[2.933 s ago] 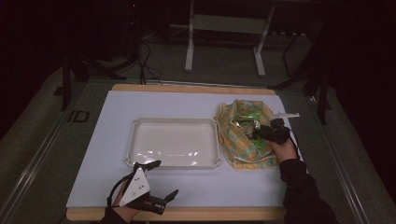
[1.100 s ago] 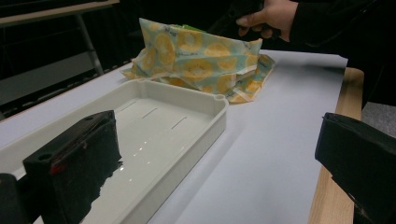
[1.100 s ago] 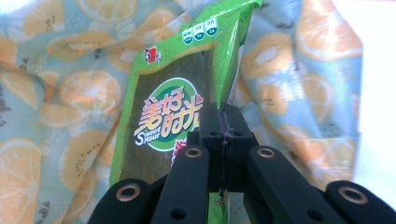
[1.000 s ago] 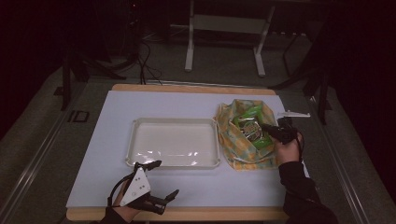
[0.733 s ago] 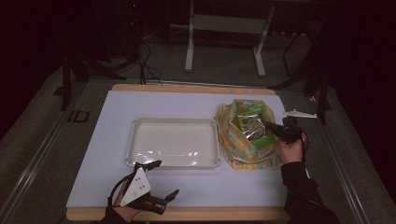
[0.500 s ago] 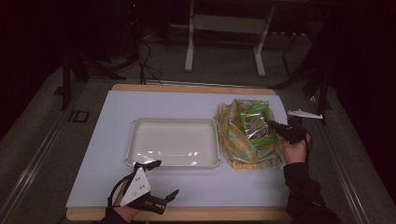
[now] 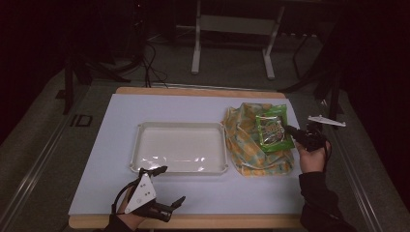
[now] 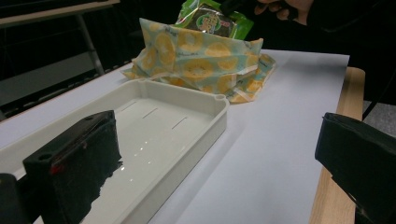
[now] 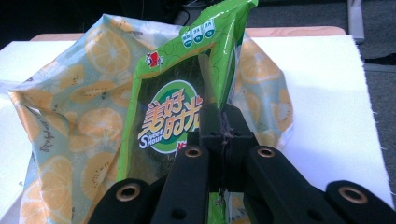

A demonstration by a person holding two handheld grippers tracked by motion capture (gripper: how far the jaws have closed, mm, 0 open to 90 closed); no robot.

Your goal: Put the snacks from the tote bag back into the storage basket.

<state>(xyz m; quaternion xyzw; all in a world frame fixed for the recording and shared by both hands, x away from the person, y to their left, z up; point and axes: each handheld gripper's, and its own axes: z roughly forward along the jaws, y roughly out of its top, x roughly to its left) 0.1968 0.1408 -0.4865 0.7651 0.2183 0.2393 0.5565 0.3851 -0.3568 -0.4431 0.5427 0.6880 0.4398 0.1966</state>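
Pinching green snack packet (image 9: 173, 121) | right hand-held gripper (image 9: 223, 128) clamped | above fruit-print bag (image 9: 93, 70)

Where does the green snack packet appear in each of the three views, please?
High view: green snack packet right of centre, above the fruit-print bag, pinched by the right gripper.
Left gripper view: top centre, behind the bag.
Right gripper view: centre, clamped edge-on.
Shared landmark: the bag.

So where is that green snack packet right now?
In the high view the green snack packet is at the table's right, pinched by the right gripper just above the orange-print cloth bag, right of the white tray.
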